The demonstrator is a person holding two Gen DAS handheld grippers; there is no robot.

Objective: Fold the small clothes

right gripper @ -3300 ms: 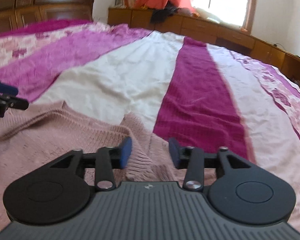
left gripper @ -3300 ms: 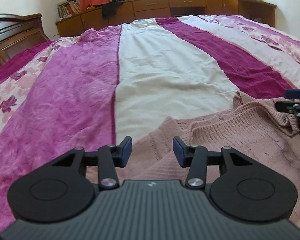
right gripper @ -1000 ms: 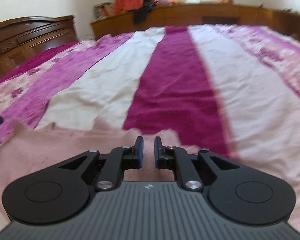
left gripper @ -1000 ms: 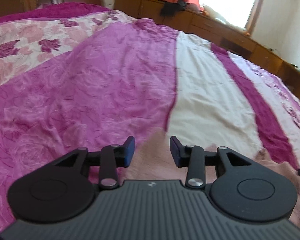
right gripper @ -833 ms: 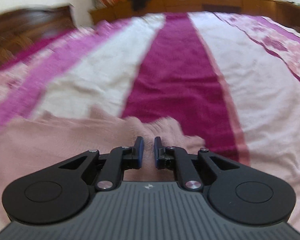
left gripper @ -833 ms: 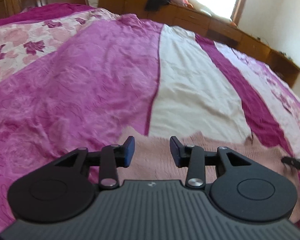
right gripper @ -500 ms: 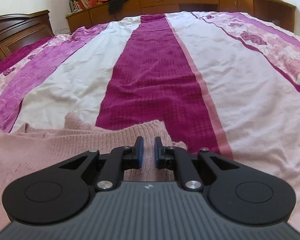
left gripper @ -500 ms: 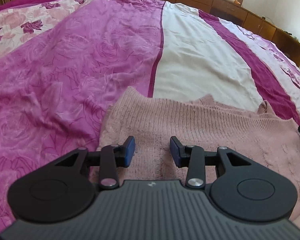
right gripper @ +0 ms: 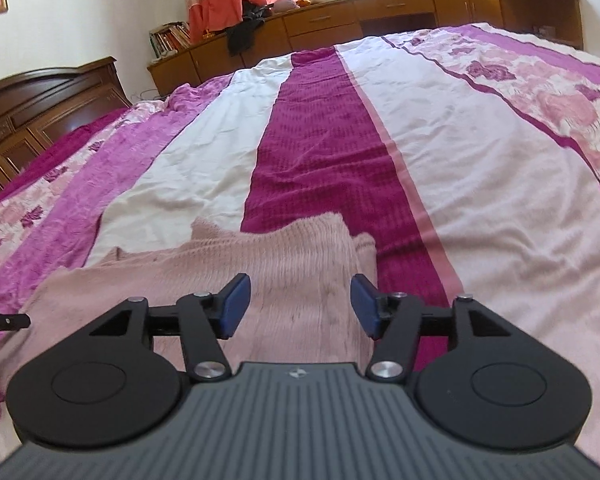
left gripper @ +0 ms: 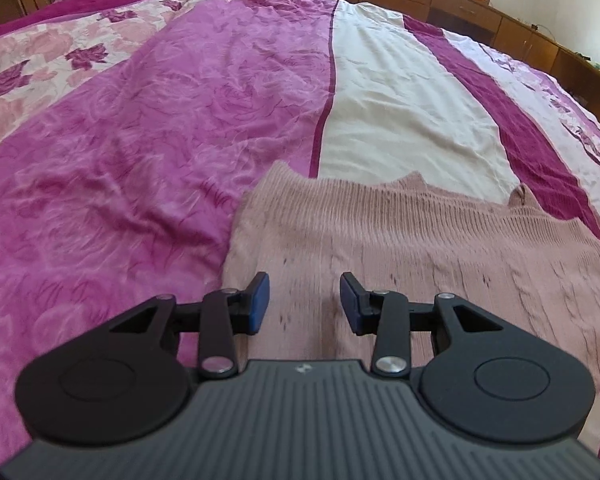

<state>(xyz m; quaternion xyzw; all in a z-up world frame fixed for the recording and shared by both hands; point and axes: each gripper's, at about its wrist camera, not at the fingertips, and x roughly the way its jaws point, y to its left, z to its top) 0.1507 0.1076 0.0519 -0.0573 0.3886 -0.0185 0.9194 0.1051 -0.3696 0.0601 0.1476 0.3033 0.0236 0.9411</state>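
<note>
A pale pink knitted sweater [left gripper: 400,240] lies spread flat on the bed, its ribbed edge towards the far side. My left gripper [left gripper: 304,300] hovers open over the sweater's left part, nothing between its blue pads. In the right wrist view the same sweater [right gripper: 292,264] fills the near middle, and my right gripper [right gripper: 300,308] stands open above its right end, empty. The tip of the left gripper [right gripper: 4,321] pokes in at the left edge of the right wrist view.
The bedspread [left gripper: 160,120] has magenta, white and floral pink stripes and stretches far ahead. A dark wooden headboard [right gripper: 40,108] rises on the left. Low wooden cabinets [right gripper: 360,20] with books, dark clothes and an orange curtain line the far wall.
My right gripper was shut on the sweater's edge half a second ago and now stands open, the sweater lying flat. Both grippers have drawn back and risen a little.
</note>
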